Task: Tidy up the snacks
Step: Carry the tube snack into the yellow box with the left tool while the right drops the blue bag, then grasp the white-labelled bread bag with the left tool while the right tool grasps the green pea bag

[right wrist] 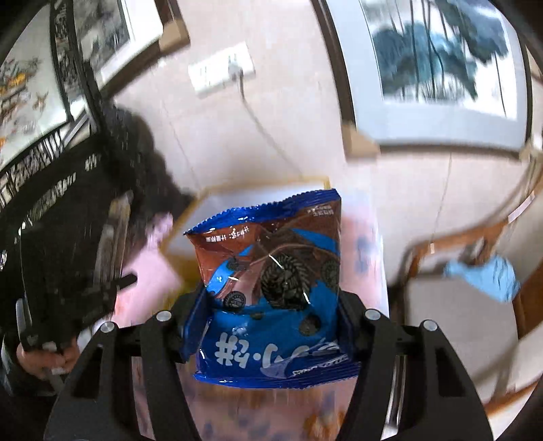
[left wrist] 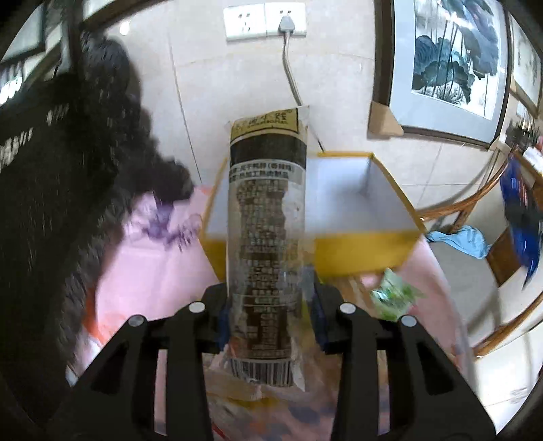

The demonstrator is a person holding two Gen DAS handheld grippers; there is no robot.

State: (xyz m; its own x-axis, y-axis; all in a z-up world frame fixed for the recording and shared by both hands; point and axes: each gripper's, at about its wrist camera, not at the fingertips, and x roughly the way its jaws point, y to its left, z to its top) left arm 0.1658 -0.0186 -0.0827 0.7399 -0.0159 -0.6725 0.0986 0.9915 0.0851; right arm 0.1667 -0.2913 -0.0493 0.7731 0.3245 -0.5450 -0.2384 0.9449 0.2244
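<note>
My left gripper (left wrist: 268, 305) is shut on a long clear snack packet (left wrist: 266, 217) with black print and a barcode, which stands up in front of the lens. Behind it is a yellow box (left wrist: 359, 217) with a white inside, sitting on a pink cloth (left wrist: 152, 271). A small green wrapped snack (left wrist: 395, 295) lies on the cloth at the right. My right gripper (right wrist: 268, 322) is shut on a blue and brown cookie bag (right wrist: 271, 281), held above the same yellow box (right wrist: 217, 203). At the left of the right wrist view, the other black gripper (right wrist: 68, 271) shows with a hand (right wrist: 44, 356) on it.
A black furry mass (left wrist: 85, 152) fills the left side. White wall sockets (left wrist: 264, 20) with a plugged cable sit on the tiled wall. Framed pictures (left wrist: 451, 61) lean at the right. A wooden chair (right wrist: 475, 271) with a light blue cloth (right wrist: 485, 274) stands to the right.
</note>
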